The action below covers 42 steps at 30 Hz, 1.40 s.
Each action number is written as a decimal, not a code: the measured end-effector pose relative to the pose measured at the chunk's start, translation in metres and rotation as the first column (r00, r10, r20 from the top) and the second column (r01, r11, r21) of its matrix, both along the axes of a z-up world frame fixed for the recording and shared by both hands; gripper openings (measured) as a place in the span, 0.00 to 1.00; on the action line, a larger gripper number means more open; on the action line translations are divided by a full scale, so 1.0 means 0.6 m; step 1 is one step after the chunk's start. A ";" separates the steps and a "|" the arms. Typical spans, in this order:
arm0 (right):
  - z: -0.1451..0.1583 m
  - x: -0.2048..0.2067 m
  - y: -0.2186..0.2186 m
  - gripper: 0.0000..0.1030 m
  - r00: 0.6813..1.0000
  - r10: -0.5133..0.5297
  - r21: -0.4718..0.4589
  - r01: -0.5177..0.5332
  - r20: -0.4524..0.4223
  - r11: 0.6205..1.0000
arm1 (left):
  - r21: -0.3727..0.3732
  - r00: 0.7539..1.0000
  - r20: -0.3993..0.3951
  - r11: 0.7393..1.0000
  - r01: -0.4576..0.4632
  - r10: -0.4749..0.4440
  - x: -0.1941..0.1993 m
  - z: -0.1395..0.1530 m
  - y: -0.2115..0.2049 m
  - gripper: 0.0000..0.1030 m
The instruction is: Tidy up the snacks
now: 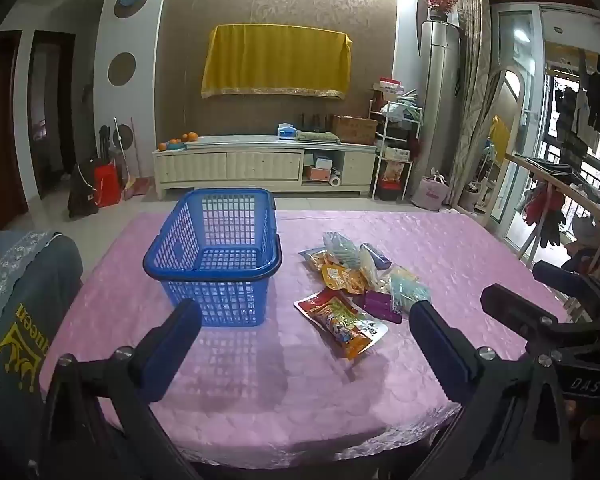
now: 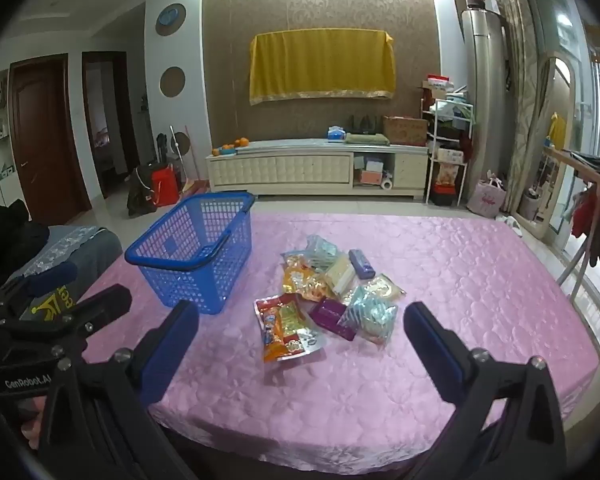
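The snacks (image 2: 332,292) lie in a loose pile near the middle of the table (image 2: 460,280), on its pink cloth, a little toward the near edge. Nearest that edge is a red-and-orange pack (image 2: 286,332); just behind it, touching, sit a purple box (image 2: 332,317) and a pale blue bag (image 2: 370,314). Farther back are an orange pack (image 2: 304,282), a cream pack (image 2: 342,274) and a small violet bar (image 2: 361,264), all crowded together and partly overlapping.

Left of the pile, a little apart from it, stands the blue basket (image 1: 216,256), upright, toward the table's left edge, with nothing visible inside.

The left gripper (image 1: 304,346) hangs over the near edge with its fingers (image 1: 176,336) spread wide, holding nothing and touching nothing; the basket and the red-and-orange pack show between them. The right gripper (image 2: 300,344) is likewise wide open and empty above the near edge, its fingers (image 2: 428,340) framing the snack pile.
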State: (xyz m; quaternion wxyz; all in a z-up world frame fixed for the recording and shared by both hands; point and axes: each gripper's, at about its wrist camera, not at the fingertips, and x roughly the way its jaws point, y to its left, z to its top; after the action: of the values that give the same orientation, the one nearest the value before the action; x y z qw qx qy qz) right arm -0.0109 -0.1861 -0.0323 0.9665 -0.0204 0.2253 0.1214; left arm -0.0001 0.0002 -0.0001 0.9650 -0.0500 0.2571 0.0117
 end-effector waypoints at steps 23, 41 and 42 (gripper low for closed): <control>0.006 -0.008 -0.002 1.00 1.000 -0.001 0.002 0.001 0.009 1.000 | -0.014 1.000 -0.012 1.000 0.006 -0.006 -0.003 -0.003 -0.002 1.00; -0.001 -0.008 -0.006 1.00 1.000 0.003 0.005 -0.003 0.000 1.000 | -0.021 0.999 -0.032 1.000 0.010 -0.011 -0.002 -0.009 -0.003 1.00; -0.001 -0.008 -0.006 1.00 1.000 0.003 0.003 -0.003 -0.001 1.000 | -0.020 0.999 -0.033 1.000 0.010 -0.010 -0.003 -0.009 -0.003 1.00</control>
State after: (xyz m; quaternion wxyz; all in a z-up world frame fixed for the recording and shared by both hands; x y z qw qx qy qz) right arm -0.0154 -0.1898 -0.0328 0.9663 -0.0191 0.2253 0.1232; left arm -0.0016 -0.0015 -0.0057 0.9602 -0.0582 0.2733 0.0051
